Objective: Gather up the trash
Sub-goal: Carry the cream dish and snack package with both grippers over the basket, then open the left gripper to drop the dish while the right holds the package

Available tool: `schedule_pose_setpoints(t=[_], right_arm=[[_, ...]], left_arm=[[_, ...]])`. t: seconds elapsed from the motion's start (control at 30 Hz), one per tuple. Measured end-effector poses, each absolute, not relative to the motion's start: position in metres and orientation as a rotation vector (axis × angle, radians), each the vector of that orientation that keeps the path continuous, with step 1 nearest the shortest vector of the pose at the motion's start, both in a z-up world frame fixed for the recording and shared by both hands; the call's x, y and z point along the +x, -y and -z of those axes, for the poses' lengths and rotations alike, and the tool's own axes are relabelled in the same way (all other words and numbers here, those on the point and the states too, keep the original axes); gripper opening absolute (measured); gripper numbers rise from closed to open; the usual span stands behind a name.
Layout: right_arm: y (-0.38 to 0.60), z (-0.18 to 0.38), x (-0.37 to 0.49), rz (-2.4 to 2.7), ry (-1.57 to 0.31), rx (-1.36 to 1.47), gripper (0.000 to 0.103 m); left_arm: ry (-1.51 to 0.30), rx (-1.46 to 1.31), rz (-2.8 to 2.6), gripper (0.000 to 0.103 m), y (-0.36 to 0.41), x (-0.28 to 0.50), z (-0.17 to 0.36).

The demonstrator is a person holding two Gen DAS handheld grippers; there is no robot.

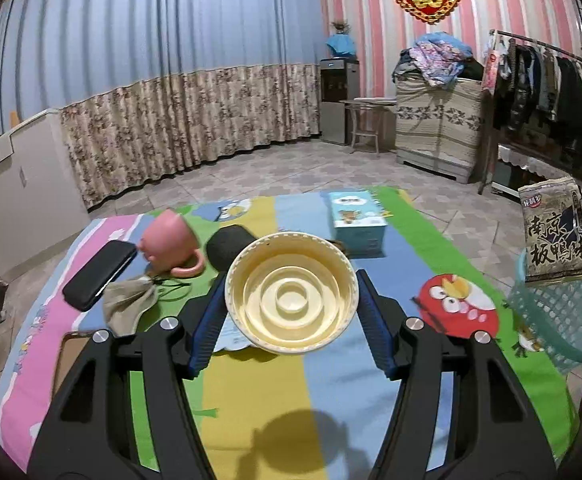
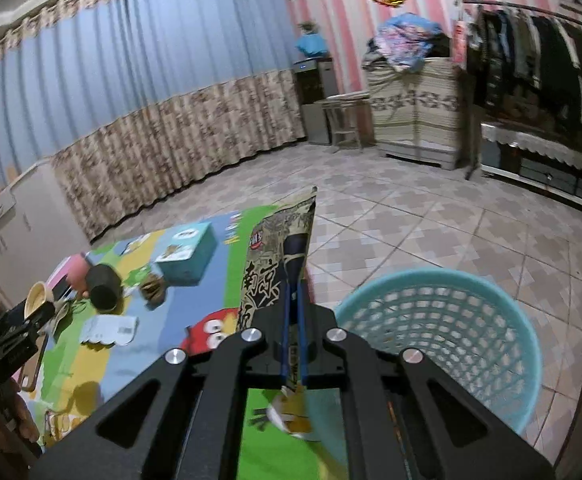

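Note:
My left gripper (image 1: 291, 312) is shut on a cream plastic bowl (image 1: 291, 280), its blue pads pressing the rim on both sides, above the colourful table mat (image 1: 259, 392). My right gripper (image 2: 294, 292) is shut on a flat snack wrapper (image 2: 279, 248) with dark printed characters, held upright beside the teal mesh basket (image 2: 443, 332). In the left wrist view the wrapper (image 1: 557, 236) hangs just above the basket (image 1: 563, 320) at the table's right edge. The right wrist view shows the bowl (image 2: 37, 300) at far left.
On the mat lie a tipped pink mug (image 1: 171, 240), a black cylinder (image 1: 227, 250), a black case (image 1: 99, 274), a grey cloth pouch (image 1: 129, 304), a teal box (image 1: 357, 220), a white packet (image 2: 109, 330) and a brown scrap (image 2: 153, 286). Tiled floor lies beyond.

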State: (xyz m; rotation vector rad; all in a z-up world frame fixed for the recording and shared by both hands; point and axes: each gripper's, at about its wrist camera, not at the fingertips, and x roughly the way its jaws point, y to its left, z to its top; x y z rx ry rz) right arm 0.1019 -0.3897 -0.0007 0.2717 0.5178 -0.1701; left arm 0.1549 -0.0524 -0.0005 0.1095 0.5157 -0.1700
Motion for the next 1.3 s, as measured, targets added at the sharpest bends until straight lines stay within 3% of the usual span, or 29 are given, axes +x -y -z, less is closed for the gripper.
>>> schedule_pose_setpoints(t=[0.77, 1.3], right_arm=[[0.506, 0.023, 0.055, 0.372, -0.539, 0.391, 0.004], [0.523, 0.042, 0.061, 0.415, -0.624, 0.383, 0.004]], left_arm=[[-0.487, 0.089, 0.434, 0.061, 0.216, 0.155, -0.010], [-0.581, 0.139, 0.632, 0.061, 0.333, 0.155, 0.023]])
